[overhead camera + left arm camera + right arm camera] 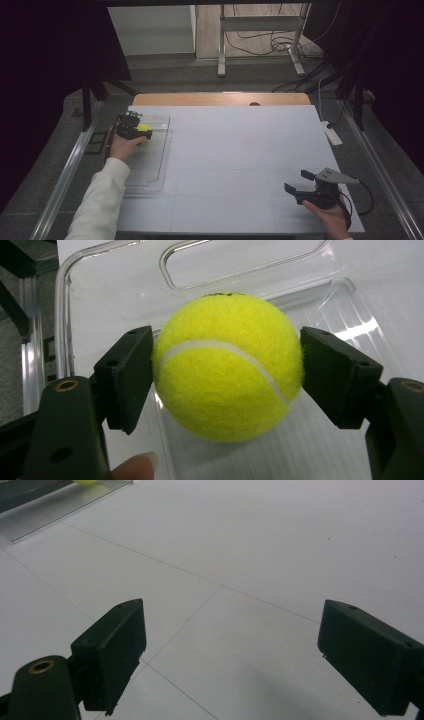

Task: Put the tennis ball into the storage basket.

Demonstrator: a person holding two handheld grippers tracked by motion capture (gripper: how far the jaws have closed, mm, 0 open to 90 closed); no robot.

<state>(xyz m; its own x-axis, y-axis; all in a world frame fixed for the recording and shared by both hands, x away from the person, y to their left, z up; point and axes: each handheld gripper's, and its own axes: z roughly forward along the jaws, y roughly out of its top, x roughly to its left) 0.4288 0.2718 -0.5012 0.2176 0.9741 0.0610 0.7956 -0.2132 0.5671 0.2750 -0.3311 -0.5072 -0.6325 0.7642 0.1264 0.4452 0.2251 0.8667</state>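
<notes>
A yellow tennis ball [145, 127] [227, 367] sits between the jaws of my left gripper [139, 128], and both black pads [127, 375] press on its sides, so the gripper is shut on it. The ball is held over the far end of a clear plastic tray [150, 165] [65, 315] at the table's left side. A fingertip shows at the bottom of the left gripper view. My right gripper [299, 182] [235, 650] stands open near the front right of the white table top, with nothing between its jaws. Far off in its view lie the tray [50, 510] and the ball [87, 481].
The white table top [240, 150] has thin grid lines and a wooden edge [220, 98] at the back. A small white device [332, 134] lies by the right edge. Metal rails run along both sides. A frame's legs and cables [260, 45] lie on the floor beyond.
</notes>
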